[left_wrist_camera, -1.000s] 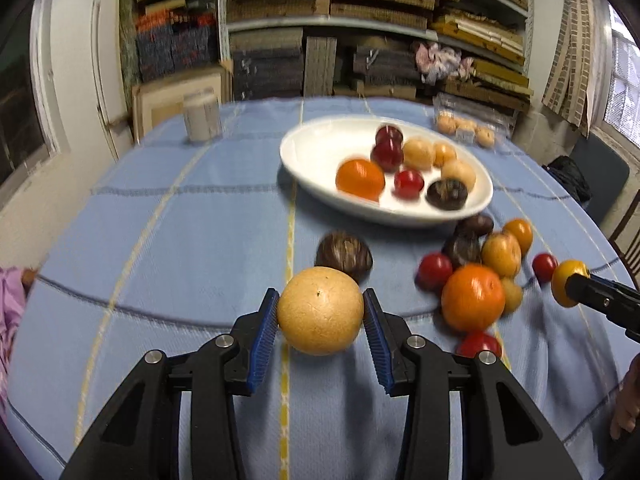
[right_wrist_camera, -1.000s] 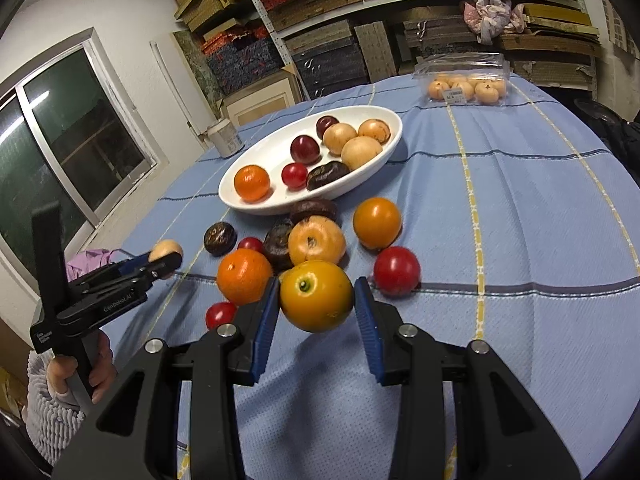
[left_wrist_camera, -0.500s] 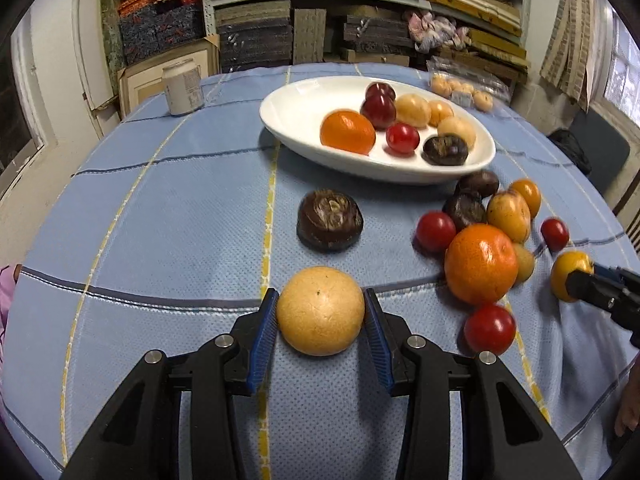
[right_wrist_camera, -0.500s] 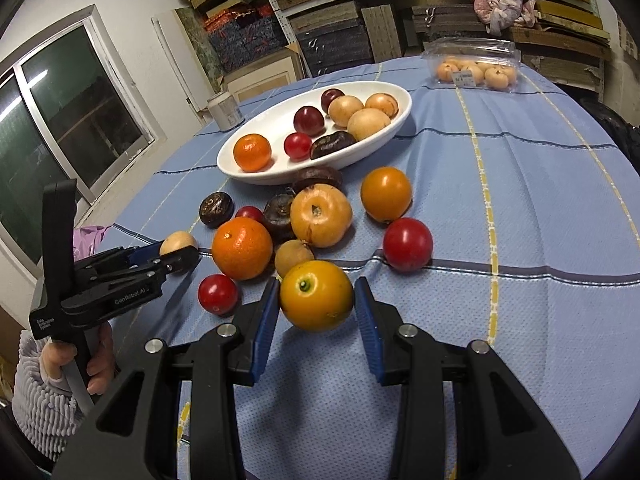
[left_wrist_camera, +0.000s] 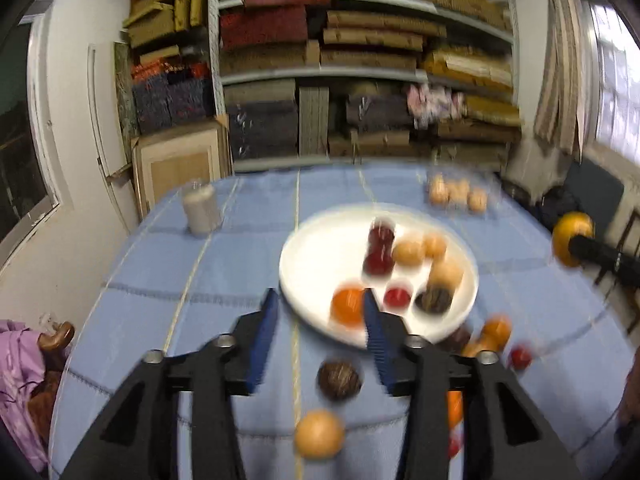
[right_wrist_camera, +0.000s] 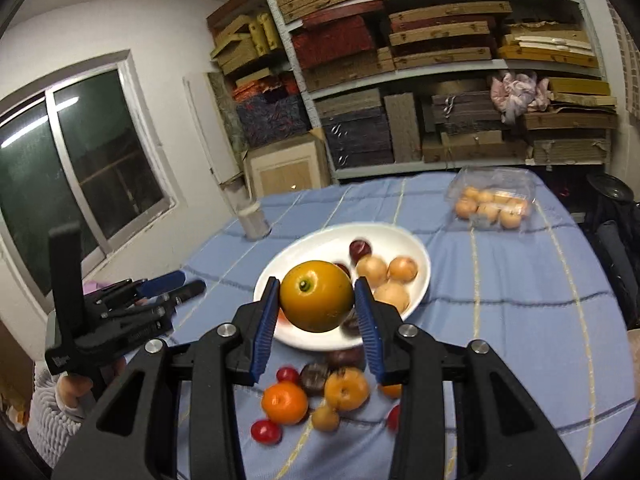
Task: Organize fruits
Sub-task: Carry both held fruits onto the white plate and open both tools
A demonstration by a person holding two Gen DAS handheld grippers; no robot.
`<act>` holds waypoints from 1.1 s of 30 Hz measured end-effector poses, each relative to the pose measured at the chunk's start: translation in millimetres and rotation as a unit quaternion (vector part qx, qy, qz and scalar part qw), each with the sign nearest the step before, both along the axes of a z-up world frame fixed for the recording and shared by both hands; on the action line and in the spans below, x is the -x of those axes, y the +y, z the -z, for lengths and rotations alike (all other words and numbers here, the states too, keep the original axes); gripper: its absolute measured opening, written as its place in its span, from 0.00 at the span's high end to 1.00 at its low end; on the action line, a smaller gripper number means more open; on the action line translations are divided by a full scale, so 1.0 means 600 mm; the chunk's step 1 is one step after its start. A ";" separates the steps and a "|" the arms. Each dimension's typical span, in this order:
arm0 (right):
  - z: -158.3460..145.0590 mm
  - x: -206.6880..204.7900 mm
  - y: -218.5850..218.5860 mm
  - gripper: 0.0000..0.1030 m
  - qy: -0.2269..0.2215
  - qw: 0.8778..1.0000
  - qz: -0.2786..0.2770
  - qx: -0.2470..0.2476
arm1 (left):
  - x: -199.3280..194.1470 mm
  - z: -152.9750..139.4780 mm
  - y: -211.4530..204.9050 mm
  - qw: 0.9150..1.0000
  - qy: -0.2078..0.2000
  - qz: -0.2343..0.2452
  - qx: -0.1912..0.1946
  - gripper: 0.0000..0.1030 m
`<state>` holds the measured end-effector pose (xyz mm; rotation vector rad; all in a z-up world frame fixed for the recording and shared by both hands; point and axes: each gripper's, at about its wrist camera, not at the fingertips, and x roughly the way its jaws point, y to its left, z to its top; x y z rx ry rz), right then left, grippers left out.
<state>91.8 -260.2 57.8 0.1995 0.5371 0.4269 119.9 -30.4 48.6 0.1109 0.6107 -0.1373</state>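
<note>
My left gripper [left_wrist_camera: 318, 332] is open and empty, raised above the blue tablecloth. The tan round fruit [left_wrist_camera: 319, 433] lies on the cloth below it, near a dark brown fruit [left_wrist_camera: 339, 380]. My right gripper [right_wrist_camera: 316, 312] is shut on a yellow-orange fruit [right_wrist_camera: 316, 295] and holds it in the air in front of the white bowl [right_wrist_camera: 416, 248]. The bowl [left_wrist_camera: 304, 256] holds several fruits. The left gripper also shows in the right wrist view [right_wrist_camera: 176, 286]. The left wrist view is blurred.
Several loose fruits, among them an orange [right_wrist_camera: 285, 402] and a red one [right_wrist_camera: 265, 431], lie on the cloth before the bowl. A clear box of small fruits [right_wrist_camera: 492, 204] and a jar [right_wrist_camera: 253, 220] stand farther back. Shelves of boxes line the wall.
My left gripper has let go of the tan fruit and risen; the fruit now lies on the cloth. My right gripper has lifted the yellow-orange fruit up toward the bowl.
</note>
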 end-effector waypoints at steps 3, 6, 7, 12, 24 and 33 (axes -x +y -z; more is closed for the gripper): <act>0.047 -0.002 0.006 0.64 0.035 0.999 -0.005 -0.002 | 0.019 0.074 0.016 0.998 0.039 -0.014 -0.043 0.49; 0.091 -0.007 0.011 0.64 0.069 0.998 -0.007 -0.007 | 0.028 0.130 0.036 0.996 0.087 -0.014 -0.026 0.49; 0.098 -0.006 0.012 0.64 0.074 0.997 -0.007 -0.007 | 0.030 0.135 0.040 0.996 0.089 -0.013 -0.022 0.47; 0.118 0.002 0.009 0.64 0.087 0.996 -0.007 -0.009 | 0.029 0.146 0.039 0.995 0.095 -0.005 -0.013 0.42; 0.129 0.001 0.016 0.64 0.097 0.995 -0.018 -0.007 | 0.003 0.175 0.034 0.991 0.137 0.008 0.007 0.44; 0.122 0.015 0.026 0.64 0.087 0.996 -0.025 -0.003 | 0.031 0.089 0.021 0.998 0.059 0.008 0.033 0.59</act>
